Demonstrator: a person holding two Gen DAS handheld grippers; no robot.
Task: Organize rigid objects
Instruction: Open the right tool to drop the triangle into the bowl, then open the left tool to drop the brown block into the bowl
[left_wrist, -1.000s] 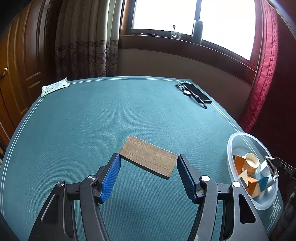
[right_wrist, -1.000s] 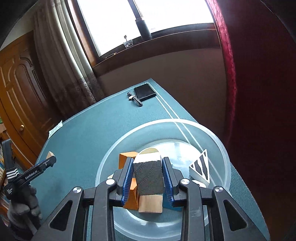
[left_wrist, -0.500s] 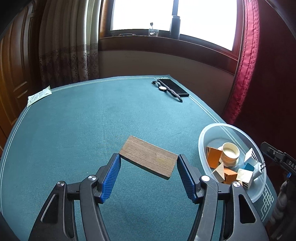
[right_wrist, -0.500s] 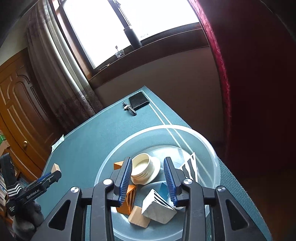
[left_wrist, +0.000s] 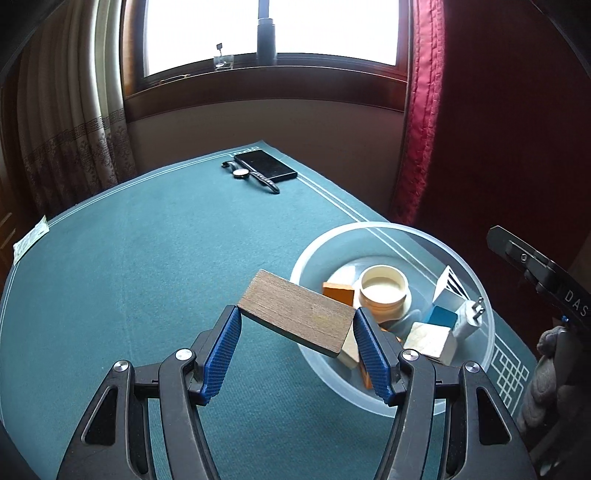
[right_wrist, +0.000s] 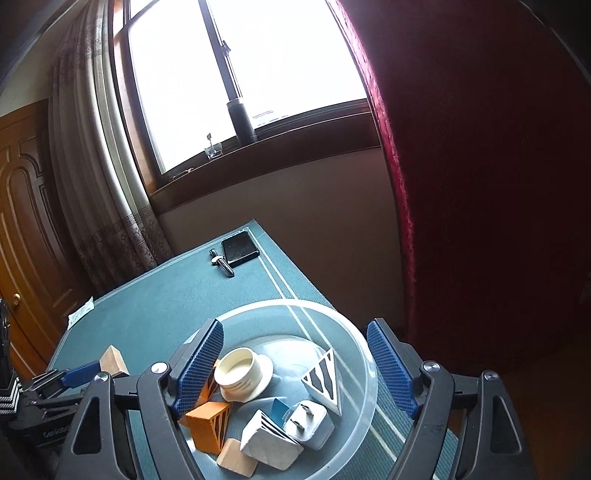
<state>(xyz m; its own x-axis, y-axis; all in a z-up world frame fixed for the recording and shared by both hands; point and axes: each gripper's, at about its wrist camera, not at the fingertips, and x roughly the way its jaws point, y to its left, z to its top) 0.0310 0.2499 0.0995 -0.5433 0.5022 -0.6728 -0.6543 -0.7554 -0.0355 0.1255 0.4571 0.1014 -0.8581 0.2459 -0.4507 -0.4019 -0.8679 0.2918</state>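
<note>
My left gripper (left_wrist: 297, 325) is shut on a flat brown wooden board (left_wrist: 295, 312) and holds it in the air over the near left rim of a clear plastic bowl (left_wrist: 476, 280). The bowl holds several blocks, a cream round lid (left_wrist: 384, 290), an orange block (left_wrist: 338, 293) and a white plug adapter (left_wrist: 469, 315). My right gripper (right_wrist: 295, 363) is open and empty above the same bowl (right_wrist: 354, 332), with the lid (right_wrist: 242, 373), a striped white wedge (right_wrist: 321, 376) and the adapter (right_wrist: 308, 422) below it. The board's end (right_wrist: 114, 363) shows at the left.
The bowl sits at the right edge of a teal-covered table (left_wrist: 129, 266). A black phone (left_wrist: 266, 164) and a wristwatch (left_wrist: 251, 175) lie at the far corner. A white packet (left_wrist: 31, 240) lies at the far left edge. A red curtain (left_wrist: 421, 110) hangs beyond the table.
My left gripper carried the board right, up to the bowl. My right gripper let go of the grey striped block into the bowl, opened wide and lifted.
</note>
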